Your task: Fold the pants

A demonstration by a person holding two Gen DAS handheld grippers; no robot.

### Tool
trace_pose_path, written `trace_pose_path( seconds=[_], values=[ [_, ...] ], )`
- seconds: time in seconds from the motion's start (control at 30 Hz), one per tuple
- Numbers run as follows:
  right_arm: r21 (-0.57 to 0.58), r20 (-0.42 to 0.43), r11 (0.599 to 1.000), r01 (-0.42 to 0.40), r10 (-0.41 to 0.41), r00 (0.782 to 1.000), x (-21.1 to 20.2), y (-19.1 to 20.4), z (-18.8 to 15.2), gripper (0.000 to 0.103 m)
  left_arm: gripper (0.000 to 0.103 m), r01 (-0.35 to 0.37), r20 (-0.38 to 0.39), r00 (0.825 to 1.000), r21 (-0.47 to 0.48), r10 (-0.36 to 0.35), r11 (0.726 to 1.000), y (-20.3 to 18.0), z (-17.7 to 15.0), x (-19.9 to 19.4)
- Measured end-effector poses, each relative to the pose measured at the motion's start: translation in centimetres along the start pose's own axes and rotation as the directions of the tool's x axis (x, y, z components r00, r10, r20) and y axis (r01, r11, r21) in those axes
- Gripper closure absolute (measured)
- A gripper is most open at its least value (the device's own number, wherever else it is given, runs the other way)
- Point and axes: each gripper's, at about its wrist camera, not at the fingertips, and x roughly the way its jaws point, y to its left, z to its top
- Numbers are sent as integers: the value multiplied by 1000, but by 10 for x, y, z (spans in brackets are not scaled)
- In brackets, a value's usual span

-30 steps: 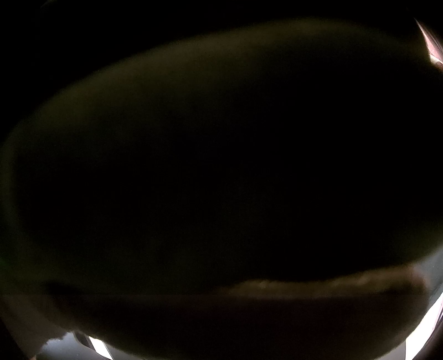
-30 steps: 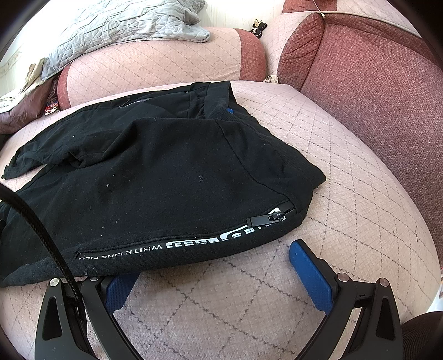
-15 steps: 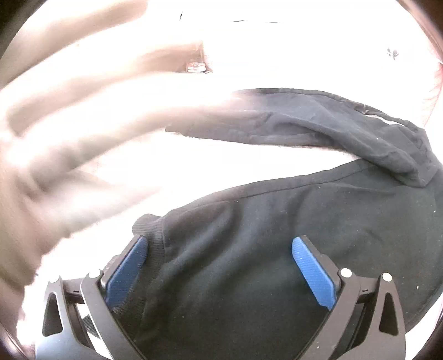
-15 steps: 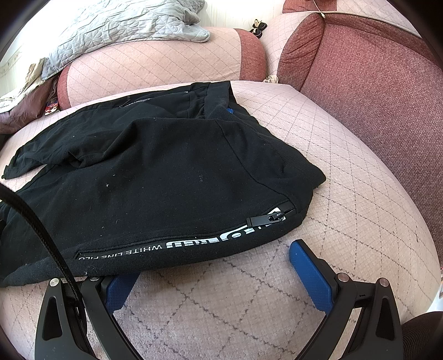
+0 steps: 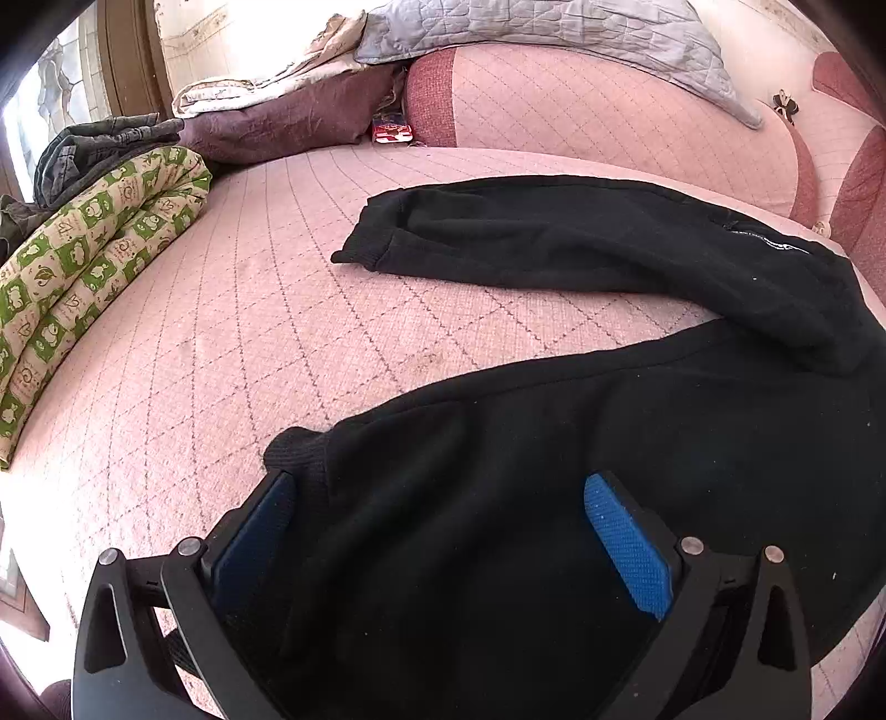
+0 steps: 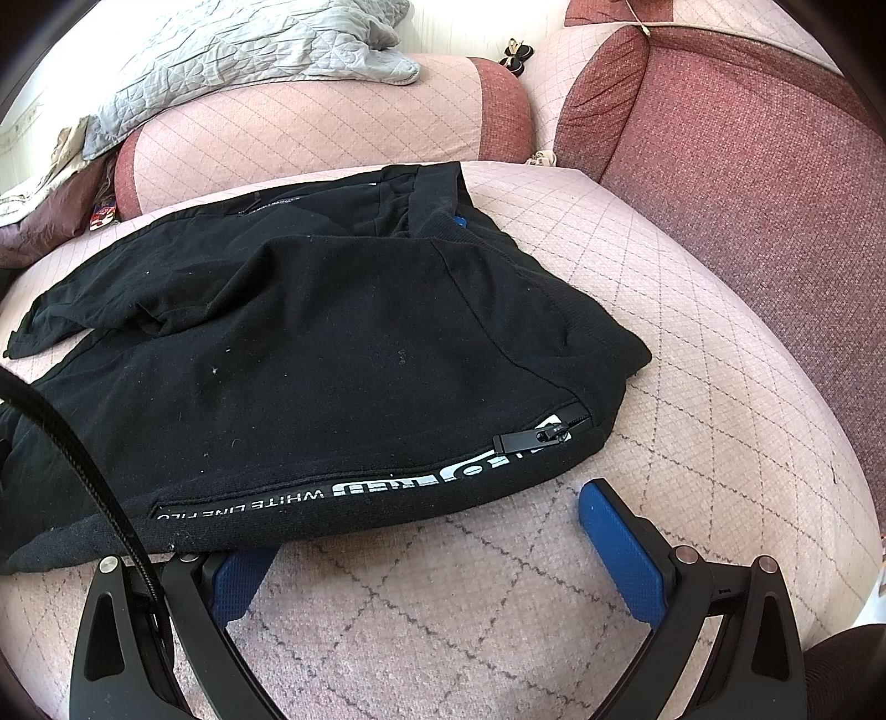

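Observation:
Black sweatpants (image 5: 609, 443) lie spread on a pink quilted sofa seat (image 5: 249, 343). In the left wrist view the near leg's cuff (image 5: 296, 451) lies between my open left gripper's (image 5: 443, 487) blue pads, and the far leg (image 5: 526, 232) stretches toward the back. In the right wrist view the pants' waist end (image 6: 332, 360) with white lettering and a side zipper (image 6: 540, 435) lies just beyond my open right gripper (image 6: 426, 520), which rests above the seat (image 6: 443, 598) at the pants' near edge. Neither gripper holds cloth.
A green patterned quilt (image 5: 88, 266) lies rolled at the left. A purple cushion (image 5: 277, 122) and grey blanket (image 5: 554, 33) sit at the back. A dark red backrest (image 6: 747, 166) rises at the right. A black cable (image 6: 72, 459) crosses the right wrist view.
The left wrist camera was covered and dark, then a hand swept away from it; the view is now unblocked. The right gripper and the pants have not moved.

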Motion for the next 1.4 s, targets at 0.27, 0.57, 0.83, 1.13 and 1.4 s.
trace_pose_path(
  seconds=[0.27, 0.57, 0.83, 1.13, 1.4],
  values=[
    [-2, -1, 1000, 0, 0, 1000, -2, -3, -4, 0, 0, 7, -22, 1000, -3, -8, 1000, 3, 9, 11],
    [32, -61, 992, -120, 121, 991, -6, -16, 1, 0, 0, 103, -25, 994, 27, -103, 994, 12, 11, 6],
    [8, -178, 998, -61, 62, 982, 2, -3, 9, 0, 0, 129, -131, 984, 45, -122, 991, 9, 13, 5],
    [-37, -190, 989, -141, 132, 973, -47, -18, 25, 19, 15, 269, 8, 963, -15, -269, 963, 50, 45, -75],
    [-78, -10, 977, -196, 196, 981, -72, -14, 74, 18, 15, 178, 58, 983, -64, -174, 982, 71, 88, -58]
  ],
)
